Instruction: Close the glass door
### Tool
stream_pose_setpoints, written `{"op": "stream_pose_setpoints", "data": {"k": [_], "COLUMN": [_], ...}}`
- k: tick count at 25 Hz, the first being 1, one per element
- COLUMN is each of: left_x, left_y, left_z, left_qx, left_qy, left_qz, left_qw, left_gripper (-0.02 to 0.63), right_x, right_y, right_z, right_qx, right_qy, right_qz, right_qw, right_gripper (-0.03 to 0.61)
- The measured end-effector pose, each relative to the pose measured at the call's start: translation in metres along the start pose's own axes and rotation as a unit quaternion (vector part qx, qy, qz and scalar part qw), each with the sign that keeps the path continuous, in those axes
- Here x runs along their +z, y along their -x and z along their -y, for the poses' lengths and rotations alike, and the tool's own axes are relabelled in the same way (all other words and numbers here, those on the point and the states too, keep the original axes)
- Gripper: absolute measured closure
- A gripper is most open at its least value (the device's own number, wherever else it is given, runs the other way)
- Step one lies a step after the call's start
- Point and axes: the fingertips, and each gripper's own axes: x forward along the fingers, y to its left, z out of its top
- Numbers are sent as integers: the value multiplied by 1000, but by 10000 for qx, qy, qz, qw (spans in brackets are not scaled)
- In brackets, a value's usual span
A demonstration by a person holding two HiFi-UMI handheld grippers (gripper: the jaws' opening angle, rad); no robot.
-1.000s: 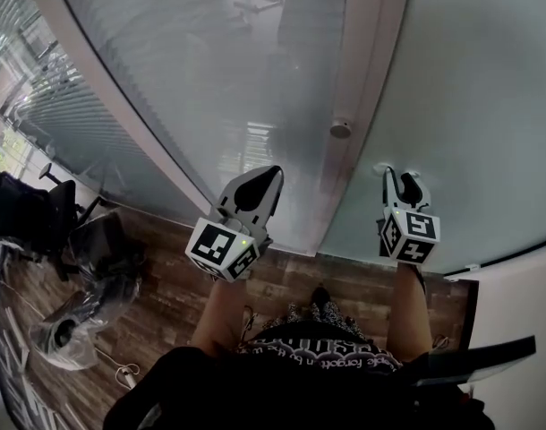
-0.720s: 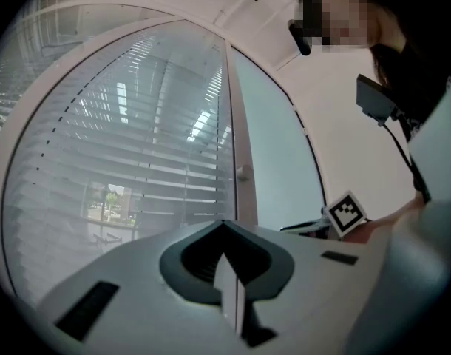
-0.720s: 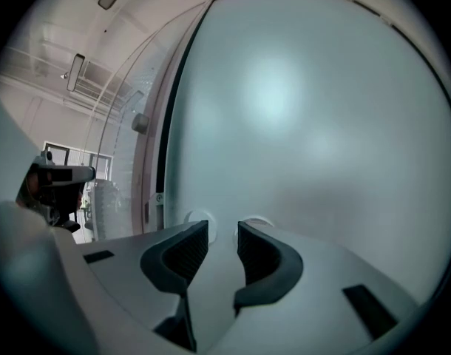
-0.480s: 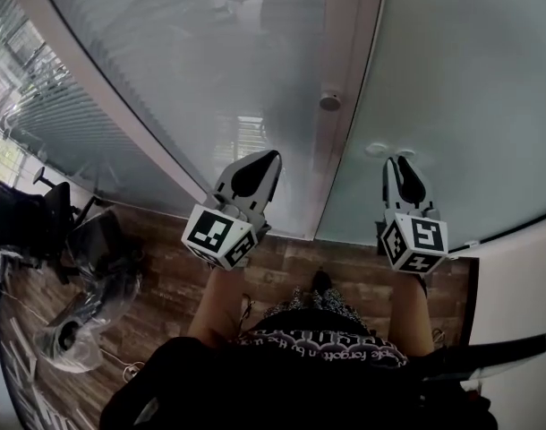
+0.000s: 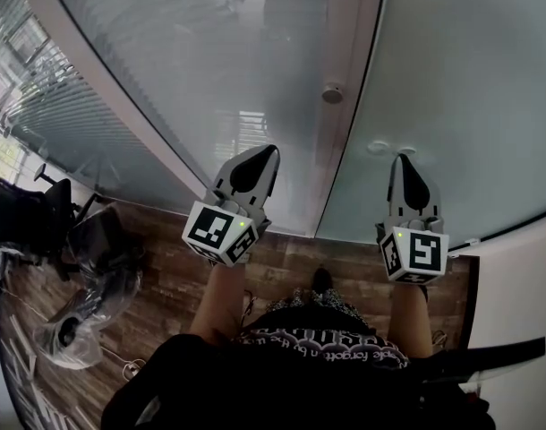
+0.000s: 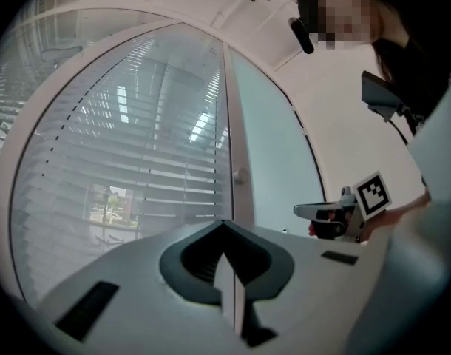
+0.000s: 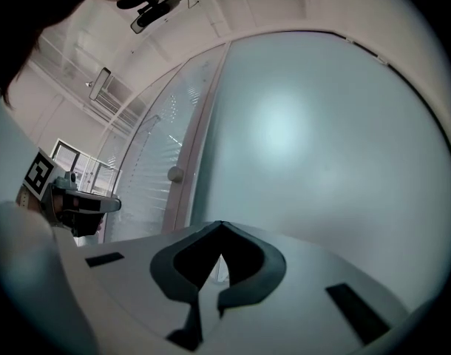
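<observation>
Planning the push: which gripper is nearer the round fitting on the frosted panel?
Right. Right gripper, jaws just closed on nothing, tips just beside the round fitting; left gripper is beyond the frame strip.

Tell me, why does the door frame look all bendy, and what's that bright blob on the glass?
Head view: the wide lens bows the straight door frame into a curve. Right gripper view: the blob is soft glare spreading on the frosted glass, and the picture's corners fade to black. Left gripper view: daylight glows in stripes through the blinds, with the same dark corners.
</observation>
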Motion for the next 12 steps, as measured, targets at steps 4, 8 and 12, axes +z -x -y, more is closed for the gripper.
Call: {"op": "stream_pose_setpoints", "data": {"k": [4, 8, 12], "left_x": [-2, -3, -4], "left_y": [1, 0, -1], "left_z": [-5, -6, -6], "left_qx": [127, 170, 177], "left_qy": [52, 90, 106], "left_qz": [-32, -49, -37], "left_qw": [9999, 9998, 9998], "left_gripper": [617, 617, 617], "right_x": [3, 9, 8], "right_y": [2, 5, 5], "right_z": [-3, -7, -11], "right_qx": [37, 87, 145], "right_qy": [-3, 69, 167], "right_qz": [39, 117, 104], "right_qw": [10000, 9999, 9997], "right_gripper": [575, 575, 575]}}
